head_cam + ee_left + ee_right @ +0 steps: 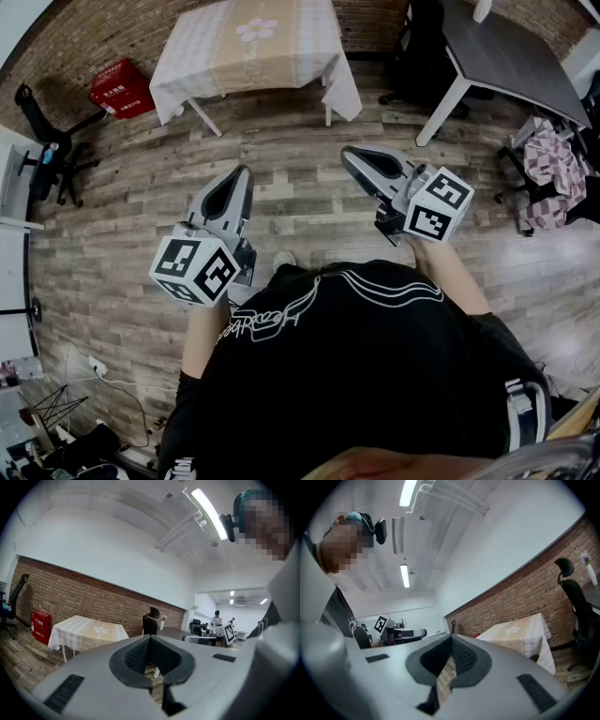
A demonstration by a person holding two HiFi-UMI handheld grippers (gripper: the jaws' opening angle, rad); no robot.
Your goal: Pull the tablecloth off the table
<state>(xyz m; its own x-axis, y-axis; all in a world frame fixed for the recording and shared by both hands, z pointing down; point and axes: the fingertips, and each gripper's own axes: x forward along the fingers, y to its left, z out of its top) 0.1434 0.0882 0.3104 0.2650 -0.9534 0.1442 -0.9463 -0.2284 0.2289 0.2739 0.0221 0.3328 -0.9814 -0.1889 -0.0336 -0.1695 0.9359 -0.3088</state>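
Observation:
A small table stands by the brick wall under a checked white and beige tablecloth (253,47) with a flower print; the cloth hangs over every side. It also shows as the tablecloth (86,632) at left in the left gripper view and the tablecloth (518,637) at right in the right gripper view. My left gripper (240,176) is shut and empty, well short of the table. My right gripper (351,155) is likewise shut with nothing in it, a little nearer the cloth's right corner. Both grippers are held in front of the person's chest.
A grey table with white legs (511,56) stands at the back right, with a black office chair (417,42) beside it. A red box (122,87) sits left of the clothed table. A black chair (47,141) is at far left, a checked bundle (553,164) at right. Wooden floor (300,197) lies between.

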